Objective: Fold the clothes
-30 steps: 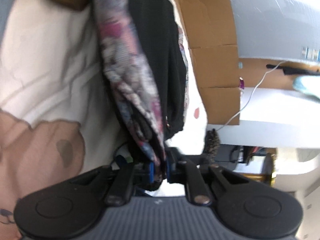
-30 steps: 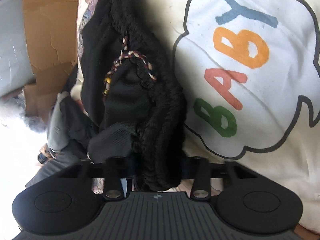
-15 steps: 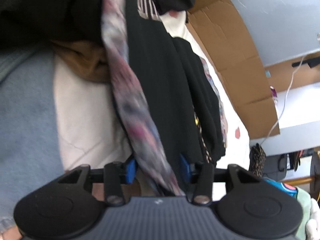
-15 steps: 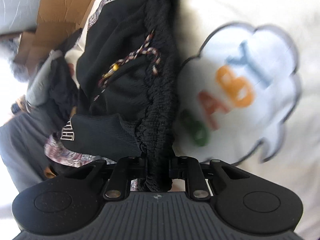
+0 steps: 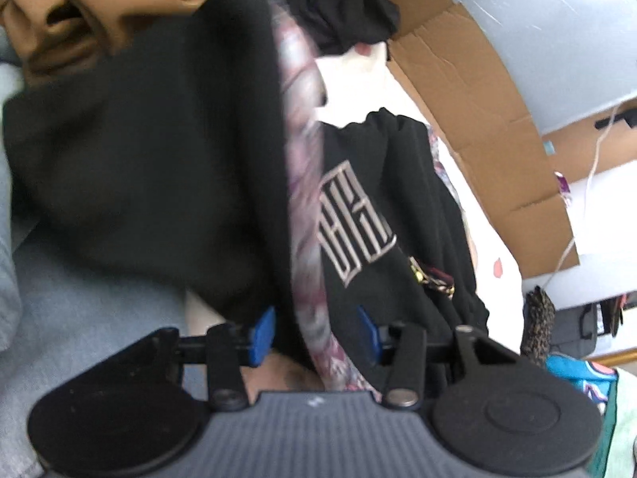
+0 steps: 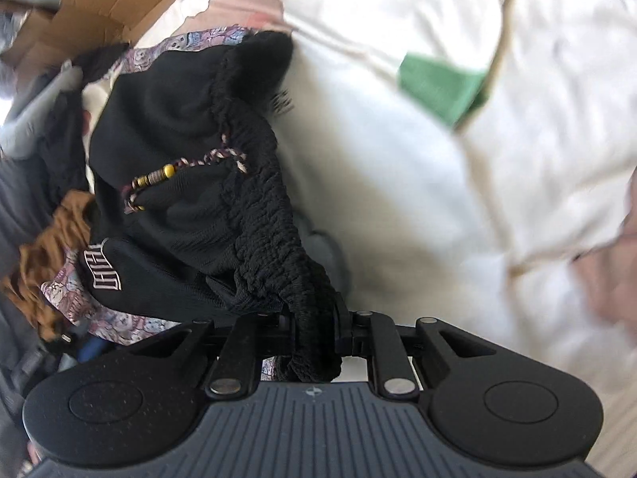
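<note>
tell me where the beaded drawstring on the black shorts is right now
In the right wrist view the beaded drawstring lies left of centre on the black shorts, just left of the gathered waistband that the right tongs clamp.

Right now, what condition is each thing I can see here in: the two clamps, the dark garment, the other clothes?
Left gripper: jaws apart, fabric lying between them.
Right gripper: jaws shut on the waistband.
Black shorts: bunched, unfolded, patterned lining showing.
Waistband: gathered, pinched at one end.
Drawstring: loose, beaded end lying on the fabric.
Brown garment: crumpled.
White bedding: wrinkled.
Cardboard: creased, unfolded.
</note>
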`<state>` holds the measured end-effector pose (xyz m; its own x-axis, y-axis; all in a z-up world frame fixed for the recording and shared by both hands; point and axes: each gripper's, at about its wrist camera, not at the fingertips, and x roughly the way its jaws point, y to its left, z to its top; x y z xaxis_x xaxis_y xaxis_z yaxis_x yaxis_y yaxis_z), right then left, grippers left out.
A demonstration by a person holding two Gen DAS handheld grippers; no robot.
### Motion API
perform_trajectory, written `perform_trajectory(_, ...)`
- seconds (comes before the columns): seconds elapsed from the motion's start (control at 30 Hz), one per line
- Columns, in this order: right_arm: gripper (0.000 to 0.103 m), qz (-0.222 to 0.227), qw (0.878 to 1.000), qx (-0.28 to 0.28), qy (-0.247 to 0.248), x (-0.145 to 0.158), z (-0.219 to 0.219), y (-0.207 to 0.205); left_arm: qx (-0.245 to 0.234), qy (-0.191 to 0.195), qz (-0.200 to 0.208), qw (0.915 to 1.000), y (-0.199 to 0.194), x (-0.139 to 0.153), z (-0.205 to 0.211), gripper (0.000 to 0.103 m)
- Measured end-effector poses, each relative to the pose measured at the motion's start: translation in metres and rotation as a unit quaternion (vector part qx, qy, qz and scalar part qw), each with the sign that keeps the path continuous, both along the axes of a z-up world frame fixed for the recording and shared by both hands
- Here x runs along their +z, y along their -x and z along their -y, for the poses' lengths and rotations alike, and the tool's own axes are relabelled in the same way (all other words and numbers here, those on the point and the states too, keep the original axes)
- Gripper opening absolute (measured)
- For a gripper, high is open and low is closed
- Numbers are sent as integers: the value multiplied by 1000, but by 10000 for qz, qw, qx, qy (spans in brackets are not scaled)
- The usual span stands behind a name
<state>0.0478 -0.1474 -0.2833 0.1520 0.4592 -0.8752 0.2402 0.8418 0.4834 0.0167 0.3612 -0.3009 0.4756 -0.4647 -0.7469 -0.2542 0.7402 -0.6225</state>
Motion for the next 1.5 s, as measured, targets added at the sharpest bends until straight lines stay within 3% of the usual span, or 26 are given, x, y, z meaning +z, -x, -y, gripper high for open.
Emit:
perform_trajectory(0.2, 14, -42, 9975, 578, 399, 9, 34, -22, -273, -65, 189, 9994, -8, 16, -1, 47)
perform_trajectory(0.4, 14, -134, 9869, 1352, 869, 15, 52, -51, -331, -319, 300, 9985, -29, 24, -2, 49)
perform_trajectory(0.57, 15, 17, 9810, 1597, 1100, 25, 79, -73, -383, -643, 447, 9962, -56, 27, 16, 65)
perform_trajectory(0.67, 14, 139, 9817, 1506, 1157, 28, 104, -81, -478, -834, 492, 9942, -80, 23, 34, 76)
perform_trajectory(0.97, 15, 578, 9850, 1110, 1184, 18, 176, -88, -1055, -1373, 571, 9832, -138, -10, 99, 79)
perform_trajectory(1.03, 18, 736, 9884, 930, 948, 7, 180, -84, -1220, -1421, 602, 9805, -148, -14, 114, 81)
perform_trajectory(1.13, 27, 907, 9943, 344, 435, -13, 190, -71, -1457, -1558, 736, 9742, -161, -13, 133, 85)
perform_trajectory(1.2, 45, 1000, 9949, 13, 130, -22, 199, -54, -1554, -1712, 785, 9697, -169, -8, 141, 85)
perform_trajectory(1.27, 53, 1009, 9948, -107, -42, -22, 210, -30, -1609, -1796, 791, 9673, -179, -5, 146, 89)
perform_trajectory(1.5, 63, 881, 9912, -711, -686, -50, 213, 1, -1830, -2086, 875, 9567, -207, -11, 174, 92)
